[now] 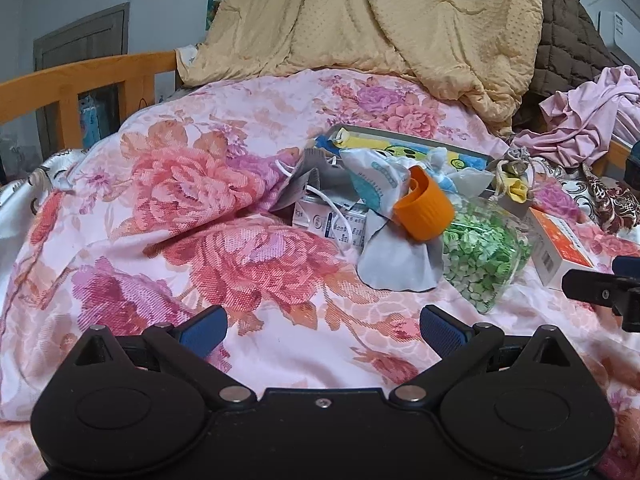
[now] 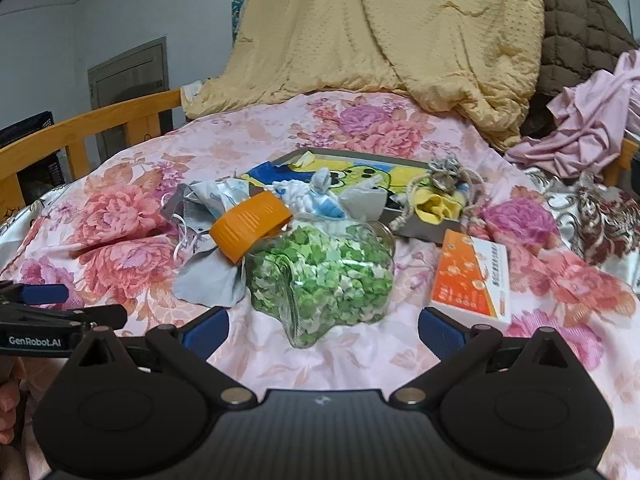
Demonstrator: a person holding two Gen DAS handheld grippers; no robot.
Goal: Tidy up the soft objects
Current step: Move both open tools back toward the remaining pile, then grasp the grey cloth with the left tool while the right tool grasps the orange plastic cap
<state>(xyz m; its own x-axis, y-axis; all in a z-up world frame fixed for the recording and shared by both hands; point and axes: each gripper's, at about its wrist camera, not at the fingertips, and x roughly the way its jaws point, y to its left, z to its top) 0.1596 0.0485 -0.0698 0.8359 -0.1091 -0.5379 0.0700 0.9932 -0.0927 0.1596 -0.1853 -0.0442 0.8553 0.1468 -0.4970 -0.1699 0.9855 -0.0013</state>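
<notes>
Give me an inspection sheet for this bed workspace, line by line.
Surface: floral quilt, rumpled.
Job's things: grey cloth beside the jar; yellow cloth in the shallow box.
Clutter: clear jar of green bits on its side, orange lid, orange medicine box.
Grippers: left gripper and right gripper open, empty.
Cables: white cord, thin.
Surroundings: tan blanket, wooden bed rail.

Both wrist cameras looked low and forward across the bed; the left sat further left. Both shared the star jar (image 1: 486, 248) (image 2: 324, 276) and the far yellow quilt (image 1: 380, 20) (image 2: 400, 28).
</notes>
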